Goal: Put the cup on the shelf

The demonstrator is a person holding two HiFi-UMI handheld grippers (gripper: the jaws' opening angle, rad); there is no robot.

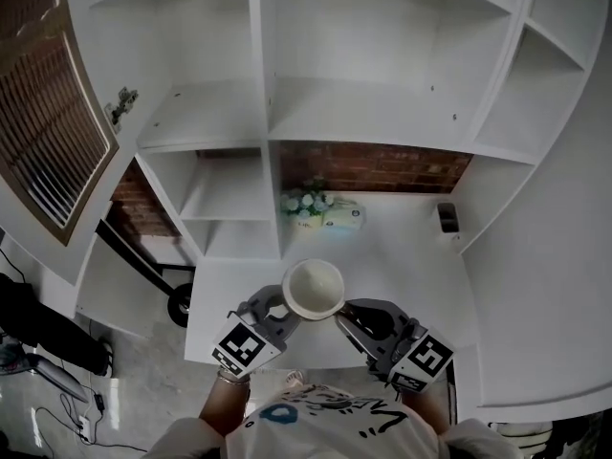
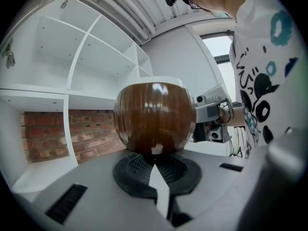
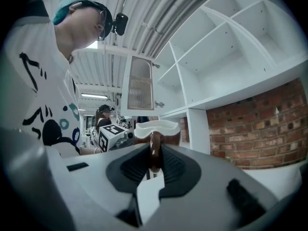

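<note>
The cup [image 1: 313, 288] is brown outside and white inside, and it is held upright above the front of the white counter [image 1: 411, 256]. My right gripper [image 1: 342, 312] is shut on the cup's brown handle [image 3: 154, 150], which shows pinched between its pads. My left gripper [image 1: 277, 312] has its jaws together, with the tips right at the lower side of the cup's round body [image 2: 154, 117]; nothing shows between them. The white shelf unit [image 1: 363, 113] rises behind the counter, and its compartments hold nothing. In the left gripper view the right gripper [image 2: 211, 114] shows behind the cup.
At the counter's back stand a small pot of pale flowers [image 1: 306, 207], a tissue box [image 1: 342, 216] and a small dark object [image 1: 447, 216], in front of a brick wall [image 1: 382, 168]. A louvred cabinet door [image 1: 38, 132] hangs open at the left. Cables [image 1: 67, 414] lie on the floor.
</note>
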